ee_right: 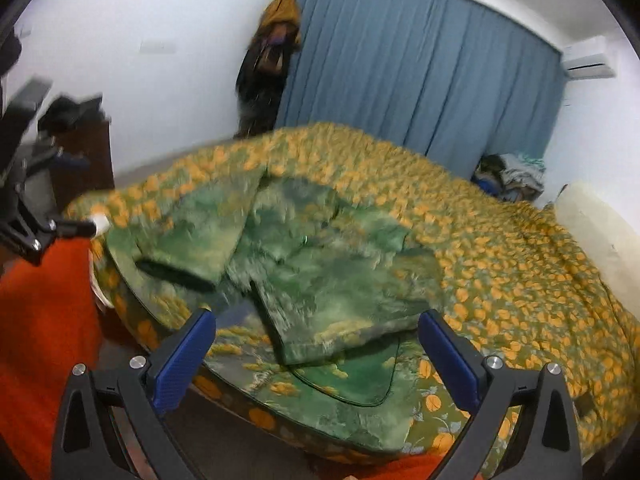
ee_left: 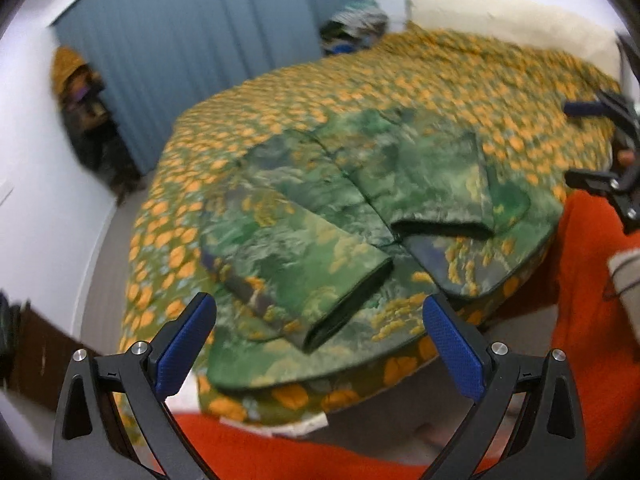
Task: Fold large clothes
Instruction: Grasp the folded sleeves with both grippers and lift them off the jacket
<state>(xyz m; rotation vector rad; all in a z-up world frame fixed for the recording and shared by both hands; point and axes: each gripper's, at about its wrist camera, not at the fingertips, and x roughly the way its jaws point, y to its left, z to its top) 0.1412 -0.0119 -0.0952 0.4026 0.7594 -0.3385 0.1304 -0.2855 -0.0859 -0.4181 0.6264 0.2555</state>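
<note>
Home bedroom, as far as I can read it from my feeds. A wide bed (ee_right: 520,264) fills the room, covered by a green spread printed with orange flowers. Full-length blue curtains (ee_right: 420,72) hang behind it. A wall-mounted air conditioner (ee_right: 588,60) sits high at the right. Clothes are piled (ee_right: 512,176) by the bed's far corner; more garments hang (ee_right: 276,48) beside the curtain. White plaster walls.

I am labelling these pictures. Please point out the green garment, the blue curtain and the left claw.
green garment (ee_left: 320,208): left wrist view, on its folded body.
blue curtain (ee_right: 420,72): right wrist view, on its middle pleats.
left claw (ee_left: 320,344): left wrist view, midway between its blue fingertips.
</note>
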